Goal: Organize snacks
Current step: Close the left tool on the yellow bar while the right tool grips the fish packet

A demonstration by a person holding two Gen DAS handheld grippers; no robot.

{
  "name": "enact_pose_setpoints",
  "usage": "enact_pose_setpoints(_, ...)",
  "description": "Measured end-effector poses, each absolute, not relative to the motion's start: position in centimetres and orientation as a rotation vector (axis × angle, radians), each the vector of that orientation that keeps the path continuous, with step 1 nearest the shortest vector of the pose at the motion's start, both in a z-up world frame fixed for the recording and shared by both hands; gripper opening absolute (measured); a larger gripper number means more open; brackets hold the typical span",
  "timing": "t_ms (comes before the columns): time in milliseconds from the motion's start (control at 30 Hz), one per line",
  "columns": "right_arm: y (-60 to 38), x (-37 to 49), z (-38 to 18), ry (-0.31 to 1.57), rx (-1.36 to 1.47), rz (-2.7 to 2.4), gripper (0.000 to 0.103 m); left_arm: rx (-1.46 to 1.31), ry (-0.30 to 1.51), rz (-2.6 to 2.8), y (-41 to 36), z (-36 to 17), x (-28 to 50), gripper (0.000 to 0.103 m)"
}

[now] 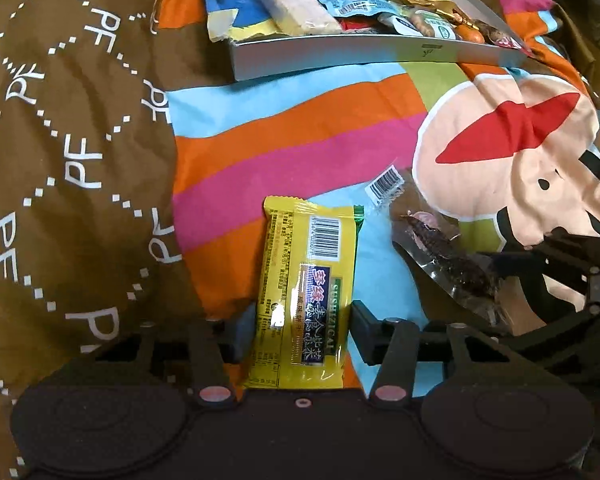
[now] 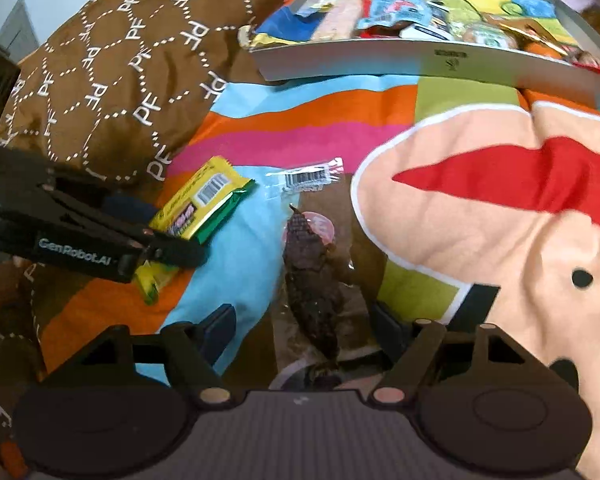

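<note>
Snacks lie on the striped cartoon bedspread (image 1: 300,140) in front of me. My left hand-held gripper (image 1: 300,334) straddles the yellow snack packet (image 1: 308,296), one finger on each long side; the left pad seems to touch the wrapper's edge while a narrow gap shows at the right pad, so the jaws bracket it and do not yet clamp it. Seen from the right wrist, that packet (image 2: 196,216) sits to the left, under the left gripper's black fingers (image 2: 168,244). My right hand-held gripper (image 2: 302,326) stands wide around the clear packet of dark dried food (image 2: 310,276), which runs forward from between its fingers, and neither pad presses on it. Farther ahead of both grippers a shallow grey tray (image 1: 340,54) holds more wrapped snacks (image 1: 292,6), among them a pale bar and a blue sachet. A brown patterned quilt (image 1: 60,140) is bunched up to my left.
</note>
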State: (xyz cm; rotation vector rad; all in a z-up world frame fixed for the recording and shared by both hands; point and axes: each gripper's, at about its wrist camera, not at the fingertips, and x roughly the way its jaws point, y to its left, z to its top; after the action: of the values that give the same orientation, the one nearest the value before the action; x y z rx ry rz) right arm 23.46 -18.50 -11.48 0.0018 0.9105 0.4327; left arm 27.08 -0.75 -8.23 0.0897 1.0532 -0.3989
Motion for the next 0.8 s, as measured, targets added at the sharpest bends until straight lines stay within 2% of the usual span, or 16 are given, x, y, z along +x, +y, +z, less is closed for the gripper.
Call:
enact_pose_setpoints(67, -18.5, 23.3, -11.6, 0.914, 0.009, 0.417, 0.079, 0.147, 1.036, -0.397, -1.4, -8.4, 26.7, 0.054)
enact_pose_setpoints(267, -17.1, 23.0, -12.1, 0.892, -0.047, 0.399, 0.092, 0.265, 1.003, -0.397, -2.6, -8.9, 26.4, 0.055)
enact_pose_setpoints(433, -17.2, 23.3, -12.0, 0.894, -0.035, 0.386, 0.092, 0.285, 0.995, -0.398, -2.8, -9.0, 26.5, 0.056)
enact_pose_setpoints(567, -17.3, 23.2, -11.7, 0.900, -0.058, 0.366, 0.081, 0.290, 1.000, -0.396, -3.0, -9.0, 26.5, 0.056)
enact_pose_setpoints(733, -17.0, 22.6, -11.5, 0.888, -0.111, 0.365, 0.070, 0.310, 0.989, -0.397, -3.4, -9.1, 26.4, 0.051)
enact_pose_setpoints(800, -17.0, 22.5, -11.4, 0.884, -0.117, 0.364, 0.056, 0.306, 0.989, -0.391, -3.4, -9.1, 26.4, 0.050)
